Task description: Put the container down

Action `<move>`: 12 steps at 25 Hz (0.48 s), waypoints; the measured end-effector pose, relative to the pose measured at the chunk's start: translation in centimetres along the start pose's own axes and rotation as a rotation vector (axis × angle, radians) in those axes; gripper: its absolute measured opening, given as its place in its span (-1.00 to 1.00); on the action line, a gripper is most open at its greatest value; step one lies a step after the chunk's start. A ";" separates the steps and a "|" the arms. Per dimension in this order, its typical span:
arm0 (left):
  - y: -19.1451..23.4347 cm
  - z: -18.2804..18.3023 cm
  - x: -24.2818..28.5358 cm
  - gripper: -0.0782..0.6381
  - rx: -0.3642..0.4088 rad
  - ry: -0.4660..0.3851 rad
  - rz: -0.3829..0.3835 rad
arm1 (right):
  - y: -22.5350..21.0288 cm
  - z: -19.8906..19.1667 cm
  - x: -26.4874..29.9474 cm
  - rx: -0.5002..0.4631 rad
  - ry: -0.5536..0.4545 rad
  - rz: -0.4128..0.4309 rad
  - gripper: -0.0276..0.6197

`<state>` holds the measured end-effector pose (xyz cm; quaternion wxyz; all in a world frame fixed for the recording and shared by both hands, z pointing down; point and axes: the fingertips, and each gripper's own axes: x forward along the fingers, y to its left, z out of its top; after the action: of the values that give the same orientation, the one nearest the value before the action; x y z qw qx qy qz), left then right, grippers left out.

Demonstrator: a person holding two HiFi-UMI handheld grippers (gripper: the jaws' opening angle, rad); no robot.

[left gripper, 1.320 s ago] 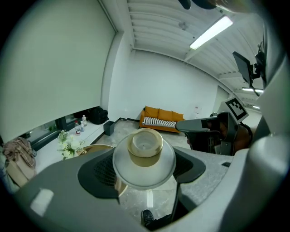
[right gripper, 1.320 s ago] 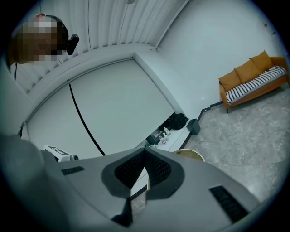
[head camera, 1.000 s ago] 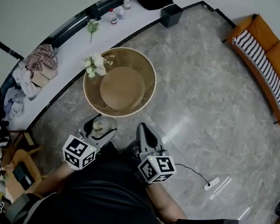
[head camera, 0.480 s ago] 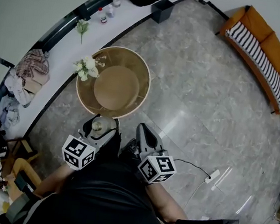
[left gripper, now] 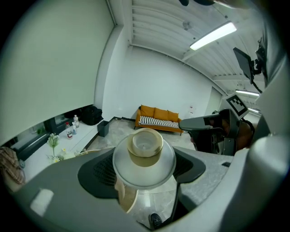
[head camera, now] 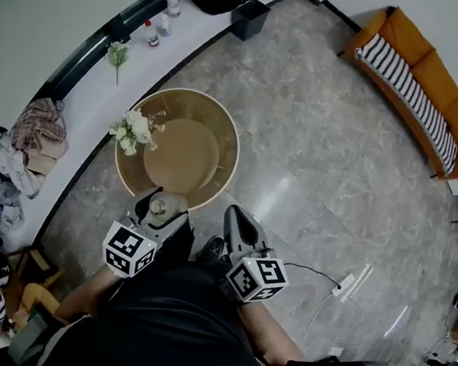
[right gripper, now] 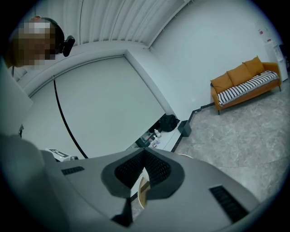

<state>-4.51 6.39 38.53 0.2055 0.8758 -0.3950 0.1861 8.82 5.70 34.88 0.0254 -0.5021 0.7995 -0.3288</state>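
A clear round container with a tan lid (head camera: 158, 206) is held in my left gripper (head camera: 166, 205), just short of the near rim of the round wooden table (head camera: 217, 181). In the left gripper view the container (left gripper: 145, 145) fills the gap between the dark pads, with my left gripper (left gripper: 145, 165) shut on it and its lid facing the camera. My right gripper (head camera: 233, 217) hangs beside it over the floor, jaws together and holding nothing. In its own view my right gripper (right gripper: 144, 173) shows its pads meeting.
A bunch of white flowers (head camera: 132, 127) stands on the table's left edge. A long white ledge (head camera: 82, 94) behind the table carries bottles, a flower stem and piled clothes. An orange sofa (head camera: 416, 73) stands far right. A cable and plug strip (head camera: 340, 287) lie on the marble floor.
The table and ledge have shifted down and left in the head view, nearer to the grippers. Both grippers keep their pose, and the container stays in the left one.
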 end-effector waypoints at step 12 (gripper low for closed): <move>8.5 4.0 2.3 0.16 0.109 -0.026 -0.041 | 1.0 2.2 7.6 -0.009 -0.034 -0.082 -0.90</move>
<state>-8.95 -2.23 38.06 0.1562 0.8960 -0.3690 0.1916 5.11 -1.31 34.84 0.0234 -0.5399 0.7792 -0.3176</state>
